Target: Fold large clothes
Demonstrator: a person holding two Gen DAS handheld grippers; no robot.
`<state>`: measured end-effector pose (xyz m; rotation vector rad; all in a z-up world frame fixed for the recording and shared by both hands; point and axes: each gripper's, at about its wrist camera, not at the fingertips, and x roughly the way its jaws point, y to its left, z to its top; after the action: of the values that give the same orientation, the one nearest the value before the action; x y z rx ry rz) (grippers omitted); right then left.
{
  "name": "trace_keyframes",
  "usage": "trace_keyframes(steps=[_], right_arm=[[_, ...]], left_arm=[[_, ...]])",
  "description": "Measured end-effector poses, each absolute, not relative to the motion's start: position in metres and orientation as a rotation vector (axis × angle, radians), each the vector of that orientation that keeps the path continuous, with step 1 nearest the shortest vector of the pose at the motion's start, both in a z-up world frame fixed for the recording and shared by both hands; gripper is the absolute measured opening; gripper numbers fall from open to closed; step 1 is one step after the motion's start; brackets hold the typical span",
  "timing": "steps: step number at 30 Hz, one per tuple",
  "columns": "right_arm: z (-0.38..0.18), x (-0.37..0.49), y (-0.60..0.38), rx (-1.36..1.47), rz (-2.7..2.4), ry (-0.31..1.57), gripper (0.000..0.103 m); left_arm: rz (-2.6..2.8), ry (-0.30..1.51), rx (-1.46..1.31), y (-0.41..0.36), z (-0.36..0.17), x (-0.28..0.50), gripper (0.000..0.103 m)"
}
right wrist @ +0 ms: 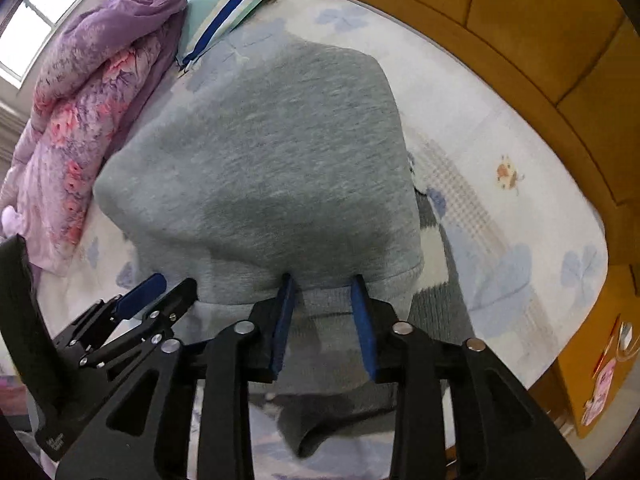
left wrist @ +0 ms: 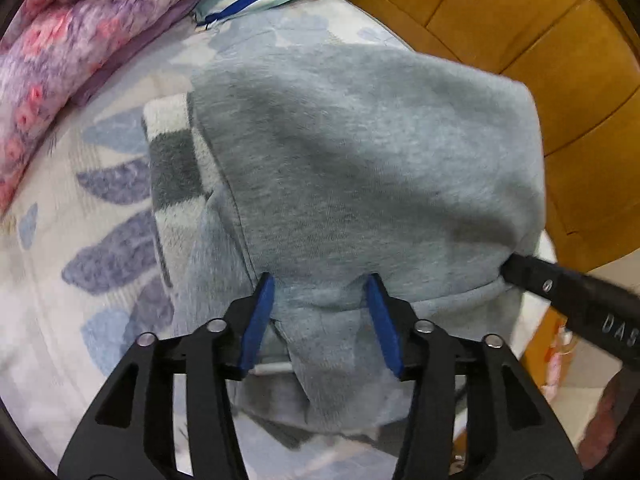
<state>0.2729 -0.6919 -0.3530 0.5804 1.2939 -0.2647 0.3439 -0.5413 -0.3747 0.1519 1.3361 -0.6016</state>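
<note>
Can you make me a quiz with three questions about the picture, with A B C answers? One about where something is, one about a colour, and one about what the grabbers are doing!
1. Where is the purple flowered quilt compared with the grey fleece sweatshirt in the right wrist view?
A. To its left
B. On top of it
C. Under it

2. What colour are the pads on the left gripper?
A. Red
B. Blue
C. Yellow

3. How do the jaws of the right gripper stand?
A. Shut tight on a pillow
B. Apart, with the sweatshirt's hem between them
C. Out of sight

Answers: 1 A, the quilt is heaped along the left edge of the bed. 2 B, both pads show blue. 3 B, a clear gap shows between the pads, with grey cloth in it.
</note>
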Motion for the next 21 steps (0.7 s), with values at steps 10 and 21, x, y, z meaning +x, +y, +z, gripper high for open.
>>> trace_keyframes(steps=[10,21], right_arm=[[-0.276,0.236,-0.67,0.599,-0.244,1.148,0.09],[-0.157,0.18,-0.59,0.377,-0.287,0.977,0.095]], left_arm=[[-0.586,1.243,0.122,-0.502,-0.29,0.317,0.09],[-0.577,1.108,0.103,-0.413,-0.168,0.26,0.091]])
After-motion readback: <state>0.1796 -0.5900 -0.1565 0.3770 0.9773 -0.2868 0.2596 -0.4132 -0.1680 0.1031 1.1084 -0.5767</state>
